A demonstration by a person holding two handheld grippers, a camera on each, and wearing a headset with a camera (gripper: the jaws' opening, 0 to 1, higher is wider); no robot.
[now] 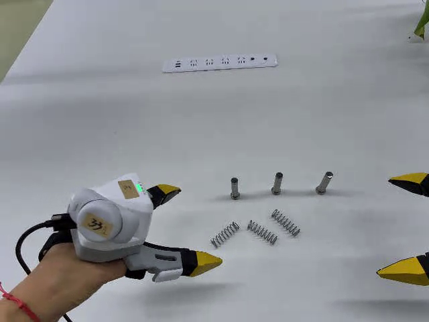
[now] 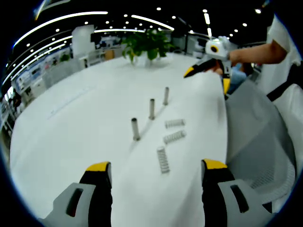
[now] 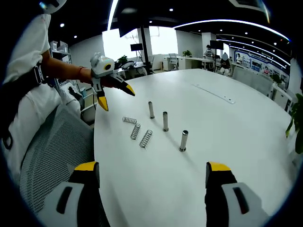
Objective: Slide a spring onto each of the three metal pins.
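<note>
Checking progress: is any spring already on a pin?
No, the three springs lie on the table, apart from the bare pins.

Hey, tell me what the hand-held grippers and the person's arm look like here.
The left hand-held gripper has a white and grey body, black jaws with yellow tips, a tan sticker, a green light and a black cable. The right hand-held gripper shows the same yellow-tipped black jaws. A red cord circles the wrist.

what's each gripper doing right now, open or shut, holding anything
Left gripper: open, holding nothing.
Right gripper: open, holding nothing.
</note>
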